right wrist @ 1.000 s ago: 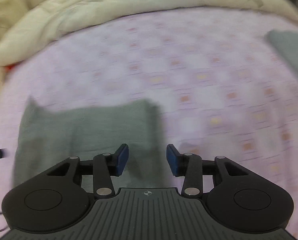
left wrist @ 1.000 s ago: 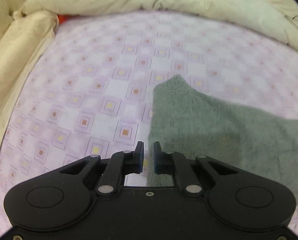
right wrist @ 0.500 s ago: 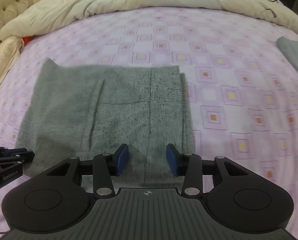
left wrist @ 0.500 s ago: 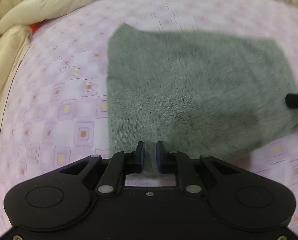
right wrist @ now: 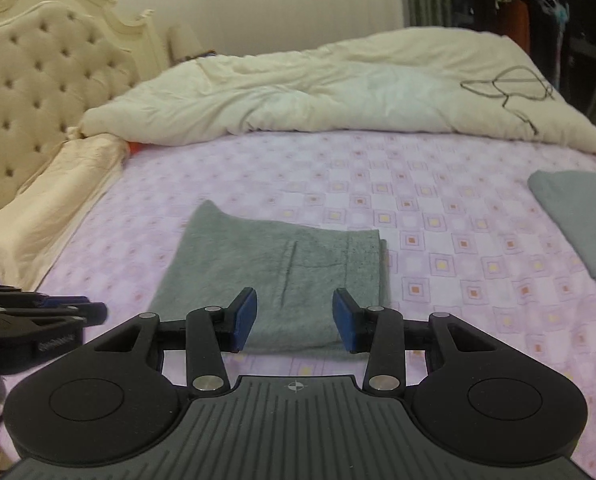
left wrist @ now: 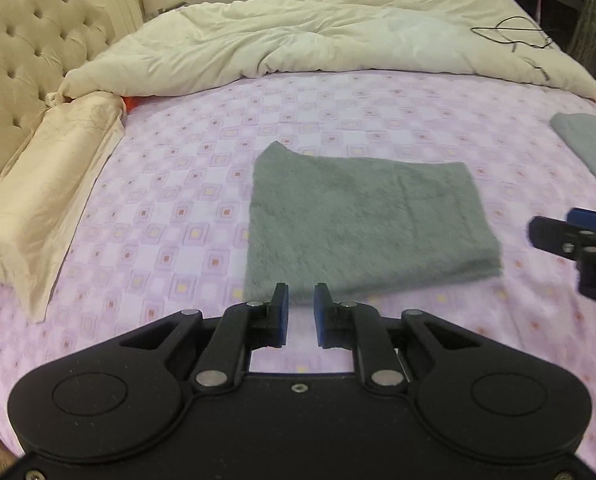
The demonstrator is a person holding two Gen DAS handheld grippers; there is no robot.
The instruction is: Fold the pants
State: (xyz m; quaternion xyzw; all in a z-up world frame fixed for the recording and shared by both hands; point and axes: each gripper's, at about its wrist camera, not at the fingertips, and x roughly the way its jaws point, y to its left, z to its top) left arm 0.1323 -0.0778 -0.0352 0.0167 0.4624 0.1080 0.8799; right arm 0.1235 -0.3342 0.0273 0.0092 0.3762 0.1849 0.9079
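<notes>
Both tongs are raised over the bed with nothing in them. On the left gripper (left wrist: pixel 300 307) the 2 blue pads stand a narrow gap apart and the jaws are opening, with only sheet showing through the gap. On the right gripper (right wrist: pixel 294 314) the pads are set wider apart, and the cloth seen between them lies flat on the bed below, untouched.

Largest in view is the bed, its lilac sheet (left wrist: pixel 186 216) printed with small squares. A cream duvet (right wrist: pixel 338 92) is bunched along the far side, with a dark wire hanger (right wrist: pixel 506 88) lying on it. A tufted cream headboard (right wrist: pixel 38 80) stands at the left, and a cream pillow (left wrist: pixel 46 196) lies along it.

The grey pants (left wrist: pixel 362 224) sit folded into a neat rectangle in the middle of the sheet, a pocket seam showing on top in the right wrist view. A second folded grey cloth (right wrist: pixel 578 212) lies well apart at the right edge.
</notes>
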